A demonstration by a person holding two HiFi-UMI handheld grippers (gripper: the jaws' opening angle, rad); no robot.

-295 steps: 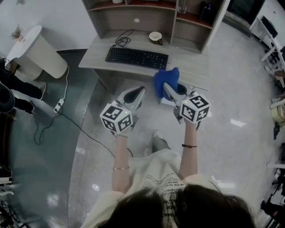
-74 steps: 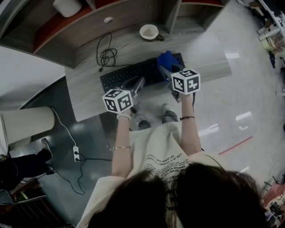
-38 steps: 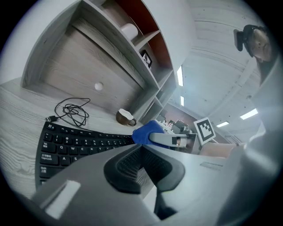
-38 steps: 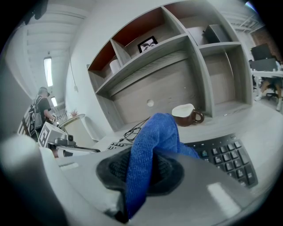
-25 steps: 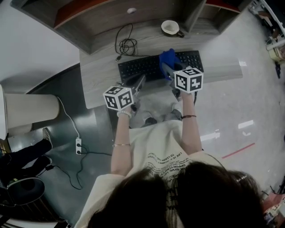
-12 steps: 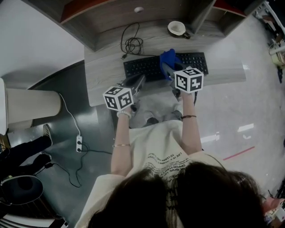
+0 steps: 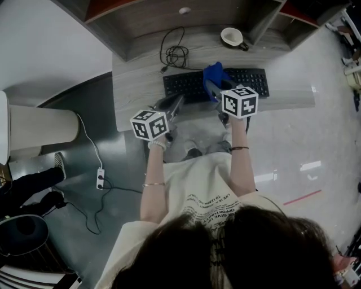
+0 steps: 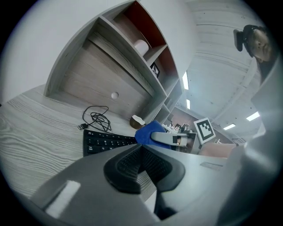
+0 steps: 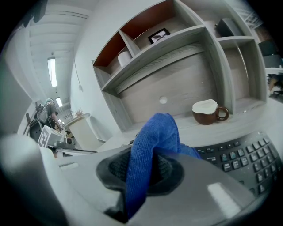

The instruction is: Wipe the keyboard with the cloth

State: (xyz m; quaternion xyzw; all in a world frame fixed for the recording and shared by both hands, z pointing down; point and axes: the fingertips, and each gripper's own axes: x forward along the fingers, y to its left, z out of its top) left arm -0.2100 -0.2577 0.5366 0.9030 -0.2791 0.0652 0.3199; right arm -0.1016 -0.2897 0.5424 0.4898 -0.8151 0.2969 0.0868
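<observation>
Cloth (image 9: 152, 141) is clamped in the right hand-held gripper (image 9: 146, 174), its bunched fold over the keyboard (image 7: 186, 84) mid-worktop (image 7: 135, 84) for wiping. The left hand-held gripper (image 8: 141, 163), closed and empty, waits beside the keyboard's front-left corner, likely to steady it.

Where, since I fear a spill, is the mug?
In the head view, the mug stands at the desk's back, behind the keyboard's right half.

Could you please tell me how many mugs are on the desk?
1. The brown ceramic mug with a white inside stands on the grey wooden desk behind the black keyboard, toward its right end. Others may be hidden in the shelves.
</observation>
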